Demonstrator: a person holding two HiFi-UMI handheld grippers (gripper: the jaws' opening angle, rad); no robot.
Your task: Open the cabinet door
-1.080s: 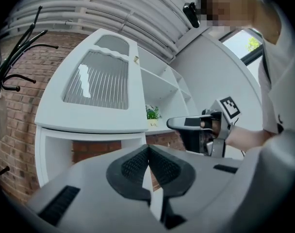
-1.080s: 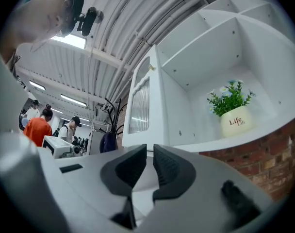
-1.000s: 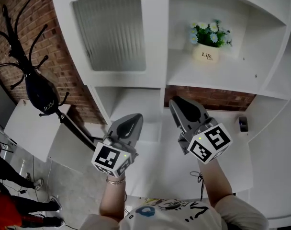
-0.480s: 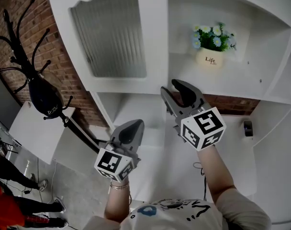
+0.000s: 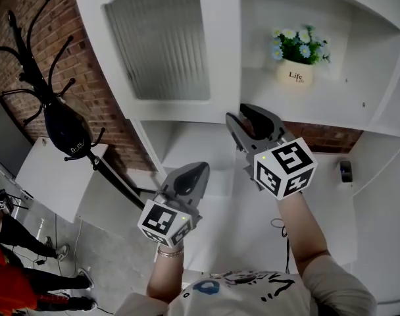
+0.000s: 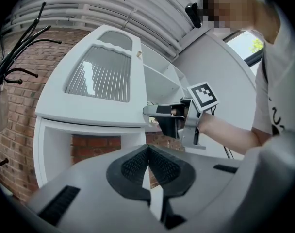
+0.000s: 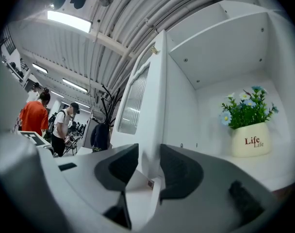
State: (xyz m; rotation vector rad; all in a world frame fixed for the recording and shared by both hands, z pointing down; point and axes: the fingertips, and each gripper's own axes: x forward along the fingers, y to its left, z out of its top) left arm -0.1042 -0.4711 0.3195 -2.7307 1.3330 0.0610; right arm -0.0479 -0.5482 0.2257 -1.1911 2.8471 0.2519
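Above both hands, the white cabinet runs out of frame at the top, with its ribbed-glass cabinet door standing ajar. The right gripper has its jaws spread around the door's free edge; whether the pads touch it is unclear. The left gripper hangs lower, jaws pressed together on nothing.

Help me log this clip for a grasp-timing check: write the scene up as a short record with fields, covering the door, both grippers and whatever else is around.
cabinet door: white, ribbed glass panel; its free edge stands between the right gripper's jaws
right gripper: jaws apart, astride the door edge, not pressing on it
left gripper: jaws together, nothing in them, lower down and apart from the door
shelf: flower pot marked Life stands on it
far left: coat rack with a black bag
door shut or ajar: cannot tell
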